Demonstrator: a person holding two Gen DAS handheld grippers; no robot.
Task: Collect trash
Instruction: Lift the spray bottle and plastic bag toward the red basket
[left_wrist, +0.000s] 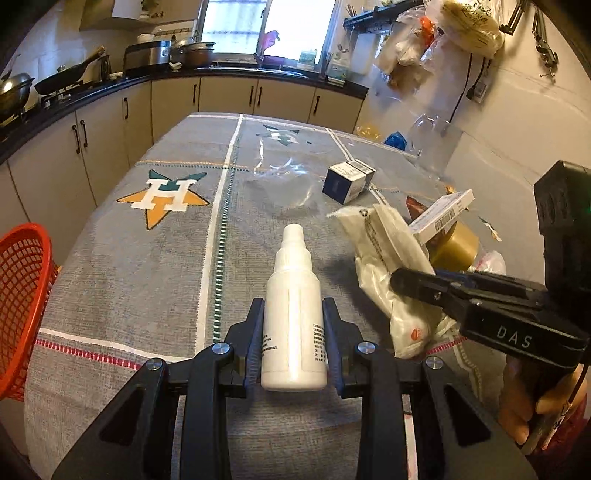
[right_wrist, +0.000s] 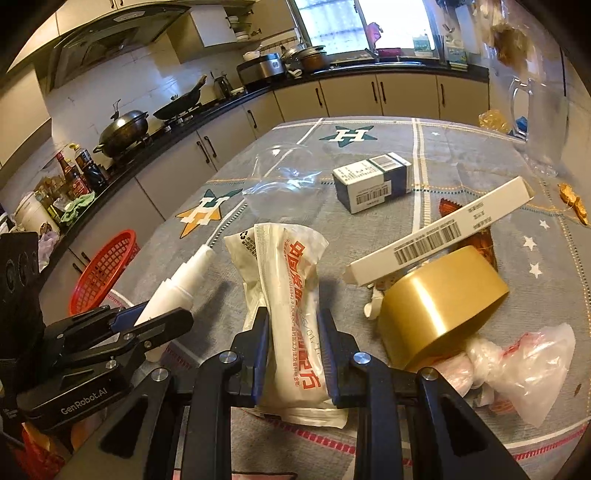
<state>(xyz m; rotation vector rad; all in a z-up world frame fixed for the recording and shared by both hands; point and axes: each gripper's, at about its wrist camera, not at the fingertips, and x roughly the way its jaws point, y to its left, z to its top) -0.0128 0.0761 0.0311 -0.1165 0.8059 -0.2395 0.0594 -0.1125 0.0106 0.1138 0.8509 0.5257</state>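
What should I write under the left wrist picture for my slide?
Left gripper clamps a white spray bottle while the right gripper pinches a white packet.

bottle (left_wrist: 293, 314): smooth white plastic | tablecloth (left_wrist: 129, 266): rough woven cloth | tape roll (right_wrist: 441, 302): glossy gold | basket (right_wrist: 103, 271): red plastic mesh

We carry two matte black handheld grippers: the left gripper (left_wrist: 293, 332), with ribbed finger pads and silver round-headed pivot screws, reads "GenRobot.AI" in white along its side; the right gripper (right_wrist: 295, 354) has blue-edged pads, matching screws and white "DAS" lettering. A thin cable runs past the hand (left_wrist: 546, 402) gripping its handle.
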